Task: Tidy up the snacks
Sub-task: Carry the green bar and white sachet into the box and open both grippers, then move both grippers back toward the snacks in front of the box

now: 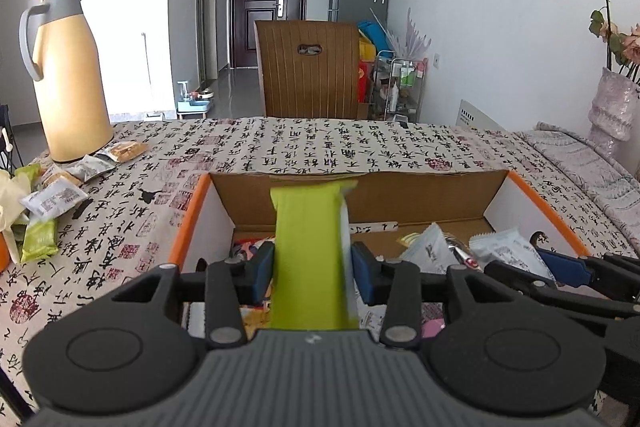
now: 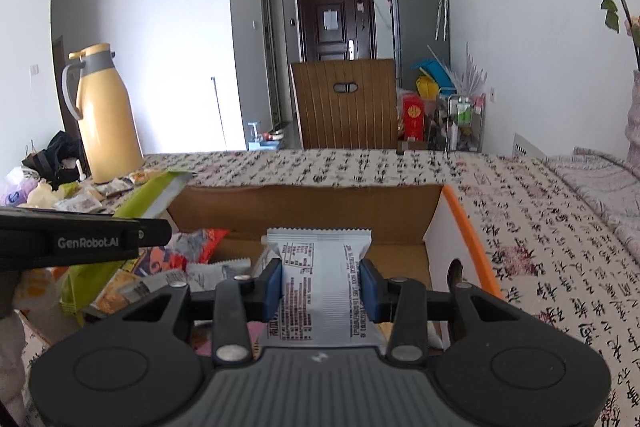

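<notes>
Two hand-held grippers hang side by side over an open cardboard box (image 1: 532, 195) with orange edges, each carrying one snack ready for dropping in. The left gripper (image 1: 312, 273) has its blue pads on either side of a long green packet (image 1: 308, 251), which juts forward and upward over the box's left half; the pads look to be touching its edges, though a loosening hold cannot be ruled out. The right gripper (image 2: 320, 289) pinches a white printed packet (image 2: 320, 279) across its width, above the box's right half.

The box (image 2: 460, 223) sits on a table under a cloth printed with calligraphy (image 1: 320, 147) and already holds several wrappers, which suggests it is the collection point. More loose snacks (image 1: 52, 195) lie in a heap at the table's left edge, beside a tall yellow flask (image 1: 68, 75), so the sorting appears only partly done. Holding both packets low over the opening keeps the drop short.
</notes>
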Demonstrator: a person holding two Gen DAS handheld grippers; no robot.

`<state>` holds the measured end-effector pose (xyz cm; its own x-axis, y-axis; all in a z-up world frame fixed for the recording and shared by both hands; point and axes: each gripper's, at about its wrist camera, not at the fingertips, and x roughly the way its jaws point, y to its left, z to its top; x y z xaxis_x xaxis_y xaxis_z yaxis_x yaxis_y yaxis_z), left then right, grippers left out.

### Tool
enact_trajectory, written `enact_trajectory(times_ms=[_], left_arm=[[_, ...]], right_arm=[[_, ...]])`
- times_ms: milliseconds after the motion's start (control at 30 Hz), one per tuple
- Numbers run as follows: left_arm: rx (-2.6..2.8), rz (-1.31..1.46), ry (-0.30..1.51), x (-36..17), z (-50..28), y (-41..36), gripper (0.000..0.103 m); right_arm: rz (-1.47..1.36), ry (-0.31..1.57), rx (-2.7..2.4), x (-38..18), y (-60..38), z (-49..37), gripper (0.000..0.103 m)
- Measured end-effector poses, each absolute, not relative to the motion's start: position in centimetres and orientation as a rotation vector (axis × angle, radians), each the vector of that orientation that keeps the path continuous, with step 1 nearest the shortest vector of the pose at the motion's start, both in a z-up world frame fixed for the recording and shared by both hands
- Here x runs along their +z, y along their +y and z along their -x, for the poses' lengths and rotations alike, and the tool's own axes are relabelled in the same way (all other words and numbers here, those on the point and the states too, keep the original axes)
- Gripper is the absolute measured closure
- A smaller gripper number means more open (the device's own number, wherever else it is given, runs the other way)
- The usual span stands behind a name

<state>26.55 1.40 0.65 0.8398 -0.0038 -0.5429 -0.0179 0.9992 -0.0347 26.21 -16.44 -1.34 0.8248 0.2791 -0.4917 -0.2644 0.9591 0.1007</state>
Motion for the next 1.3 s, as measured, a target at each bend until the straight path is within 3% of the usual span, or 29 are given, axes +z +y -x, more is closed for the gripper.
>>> enact_trajectory(times_ms=[67,133,167,267,333,400,1300], left_arm=[[0.006,0.041,0.57,0.7,-26.5,1.5,0.052],[0.017,0.038,0.558,0.9,-26.3,1.5,0.032],[0.028,0.035,0.547,1.0,-26.2,1.5,0.028],[0.046,0.036,0.526,1.4,-25.8,1.5,0.014],[0.065,0.043,0.509,1.6,-25.7,1.6,0.0],[0.077,0.049,0.504,1.8,-25.6,1.7,0.0],[0.09,0.04,0.427,5.9,-18.4,1.9,0.0]], right_arm=[[-0.032,0.529,0.286,-1.4,-16.5,-26.2,0.062],[-0.034,0.528,0.281,-1.4,-16.6,-26.1,0.054],[-0.036,0.528,0.279,-1.3,-16.6,-26.0,0.05],[-0.041,0.52,0.272,-1.2,-16.7,-25.8,0.028],[-0.047,0.513,0.265,-1.1,-16.9,-25.7,0.007],[-0.059,0.509,0.254,-1.0,-17.1,-25.8,0.0],[-0.03,0.459,0.247,2.7,-17.3,-19.8,0.0]])
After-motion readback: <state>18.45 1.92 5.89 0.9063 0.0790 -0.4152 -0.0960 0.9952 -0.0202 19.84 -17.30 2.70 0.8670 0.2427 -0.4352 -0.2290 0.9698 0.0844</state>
